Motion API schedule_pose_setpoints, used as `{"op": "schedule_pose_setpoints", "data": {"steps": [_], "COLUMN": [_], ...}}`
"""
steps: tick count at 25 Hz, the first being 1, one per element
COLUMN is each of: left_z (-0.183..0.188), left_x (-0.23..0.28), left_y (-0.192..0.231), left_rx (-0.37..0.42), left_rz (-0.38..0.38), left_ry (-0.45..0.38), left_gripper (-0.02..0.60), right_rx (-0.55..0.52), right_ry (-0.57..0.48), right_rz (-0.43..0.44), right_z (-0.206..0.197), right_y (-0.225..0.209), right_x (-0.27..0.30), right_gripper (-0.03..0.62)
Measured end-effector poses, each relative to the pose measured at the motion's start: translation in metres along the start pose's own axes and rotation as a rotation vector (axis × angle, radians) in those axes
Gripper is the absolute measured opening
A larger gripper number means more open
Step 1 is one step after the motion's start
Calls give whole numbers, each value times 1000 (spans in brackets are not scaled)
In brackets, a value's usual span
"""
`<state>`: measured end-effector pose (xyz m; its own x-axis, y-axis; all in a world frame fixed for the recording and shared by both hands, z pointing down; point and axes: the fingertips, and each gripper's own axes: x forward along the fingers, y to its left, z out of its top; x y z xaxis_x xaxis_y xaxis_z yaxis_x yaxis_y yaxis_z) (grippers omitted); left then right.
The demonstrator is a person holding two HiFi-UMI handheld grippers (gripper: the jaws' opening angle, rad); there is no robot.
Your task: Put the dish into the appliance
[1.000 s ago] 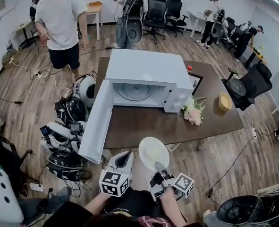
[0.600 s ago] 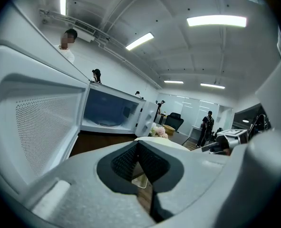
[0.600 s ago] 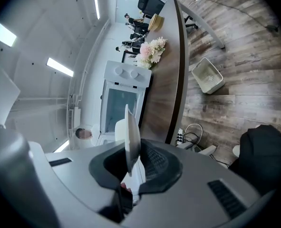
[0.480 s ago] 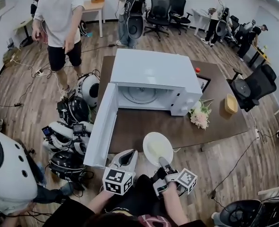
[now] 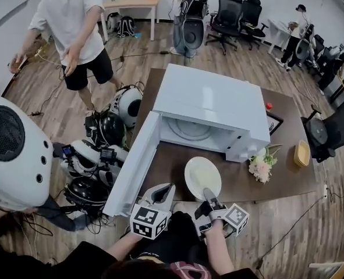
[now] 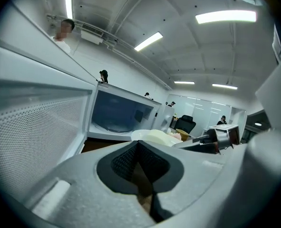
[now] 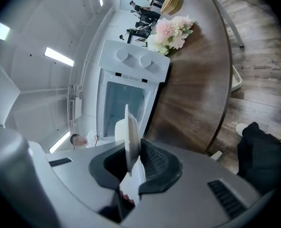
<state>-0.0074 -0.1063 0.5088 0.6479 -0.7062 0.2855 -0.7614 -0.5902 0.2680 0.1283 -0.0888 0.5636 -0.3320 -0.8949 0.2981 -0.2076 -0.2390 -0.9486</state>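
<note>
No readable text, label, brand or number shows on anything.

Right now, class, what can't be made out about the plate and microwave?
- The microwave: head view, its own roof hides most of the cavity.
- The plate: right gripper view shows it edge-on, face hidden.
- The dials: right gripper view, markings too small.

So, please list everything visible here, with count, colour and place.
microwave: one, white, on the table, door open
table: one, brown, under the microwave
plate: one, white, held over the table's near edge
flowers: one bunch, pink, right of the microwave
bowl: one, yellow, table's right edge
helmets: several, white and black, floor left of the table
chairs: several, black, far side
people: several, round the room
left gripper: shut, empty
right gripper: shut on the plate
</note>
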Motion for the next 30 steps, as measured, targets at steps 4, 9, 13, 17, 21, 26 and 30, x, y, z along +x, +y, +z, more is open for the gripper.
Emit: {"op": "schedule_pose_setpoints", "data": {"steps": [4, 9, 13, 17, 21, 26, 30], "left_z": [12, 25, 30, 35, 36, 42, 45], "left_x": [20, 39, 51, 61, 72, 79, 84], "left_y": [14, 30, 44, 52, 60, 65, 69], "left_rx": [-19, -28, -50, -65, -77, -87, -91], "left_rz": [48, 101, 146, 182, 201, 222, 236], "left_ry": [-13, -29, -37, -48, -48, -46, -49], "left_gripper": [9, 9, 9, 9, 9, 9, 9], "right_rx": [-23, -53, -52, -28, -15, -1, 12], "right_ry": [43, 64, 89, 102, 108, 114, 125], "right_rz": [9, 23, 26, 8, 8, -6, -25], "right_z": [18, 44, 54, 65, 76, 86, 86], "right_y": [14, 31, 36, 36, 36, 39, 39], "right_x": [30, 66, 91, 115, 140, 159, 170], "right_gripper": [46, 46, 46, 46, 46, 48, 48]}}
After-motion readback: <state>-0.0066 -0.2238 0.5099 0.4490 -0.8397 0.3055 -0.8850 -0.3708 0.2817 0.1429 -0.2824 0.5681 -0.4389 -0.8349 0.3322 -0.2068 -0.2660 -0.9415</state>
